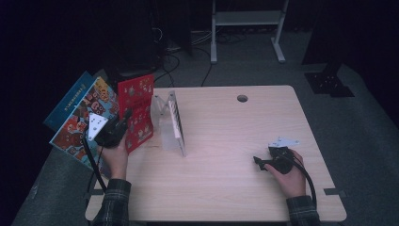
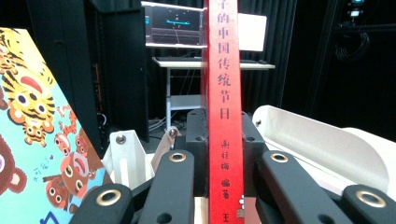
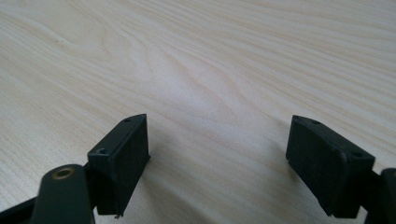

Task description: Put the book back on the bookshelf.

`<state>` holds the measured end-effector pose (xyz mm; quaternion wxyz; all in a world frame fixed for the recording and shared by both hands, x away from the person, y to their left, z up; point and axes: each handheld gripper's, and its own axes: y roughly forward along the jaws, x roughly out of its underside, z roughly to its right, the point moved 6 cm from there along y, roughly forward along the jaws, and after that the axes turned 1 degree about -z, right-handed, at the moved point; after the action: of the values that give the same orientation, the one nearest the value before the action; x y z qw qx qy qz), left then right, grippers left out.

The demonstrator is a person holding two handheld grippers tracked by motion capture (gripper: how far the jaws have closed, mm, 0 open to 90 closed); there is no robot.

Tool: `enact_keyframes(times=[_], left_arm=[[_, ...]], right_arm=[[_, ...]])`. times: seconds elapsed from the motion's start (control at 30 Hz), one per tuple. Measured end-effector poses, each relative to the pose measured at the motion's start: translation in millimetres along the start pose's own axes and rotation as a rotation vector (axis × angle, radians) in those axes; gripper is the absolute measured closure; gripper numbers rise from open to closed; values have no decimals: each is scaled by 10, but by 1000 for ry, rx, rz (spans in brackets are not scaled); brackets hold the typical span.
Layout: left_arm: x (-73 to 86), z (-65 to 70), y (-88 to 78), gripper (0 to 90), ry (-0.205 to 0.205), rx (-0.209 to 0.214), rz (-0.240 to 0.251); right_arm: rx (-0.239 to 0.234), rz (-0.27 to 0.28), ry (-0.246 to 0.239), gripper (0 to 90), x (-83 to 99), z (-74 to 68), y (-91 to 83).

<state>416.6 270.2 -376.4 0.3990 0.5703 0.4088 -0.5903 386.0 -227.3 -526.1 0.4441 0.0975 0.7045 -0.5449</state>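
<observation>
A red book (image 1: 137, 111) stands upright at the table's left edge, and my left gripper (image 1: 123, 120) is shut on its spine. In the left gripper view the red spine (image 2: 224, 116) with printed characters runs up between the two black pads (image 2: 198, 140). A white and clear book stand (image 1: 172, 122) stands just right of the book, its white wall (image 2: 322, 144) close by. My right gripper (image 1: 259, 163) rests low on the table at the right, open, with bare wood between its fingers (image 3: 122, 154).
A colourful picture book with tigers (image 1: 88, 117) and a blue book (image 1: 68, 99) lean off the table's left side; the tiger cover (image 2: 32, 130) is near my left gripper. A round hole (image 1: 242, 98) sits near the wooden table's (image 1: 226, 179) far edge. Dark equipment stands behind.
</observation>
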Motion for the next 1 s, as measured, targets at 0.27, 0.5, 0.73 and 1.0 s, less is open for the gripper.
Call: enact_keyframes(times=[0.27, 0.5, 0.73, 1.0], left_arm=[[100, -8, -96, 800, -16, -3, -42], [205, 12, -88, 799, -27, -10, -93], [295, 10, -59, 798, -35, -14, -141], [389, 3, -40, 797, -25, -26, -197]], right_arm=[[0, 0, 0, 200, 0, -1, 0], [0, -1, 0, 200, 0, -1, 0], [0, 0, -1, 200, -1, 0, 0], [0, 0, -2, 200, 0, -1, 0]])
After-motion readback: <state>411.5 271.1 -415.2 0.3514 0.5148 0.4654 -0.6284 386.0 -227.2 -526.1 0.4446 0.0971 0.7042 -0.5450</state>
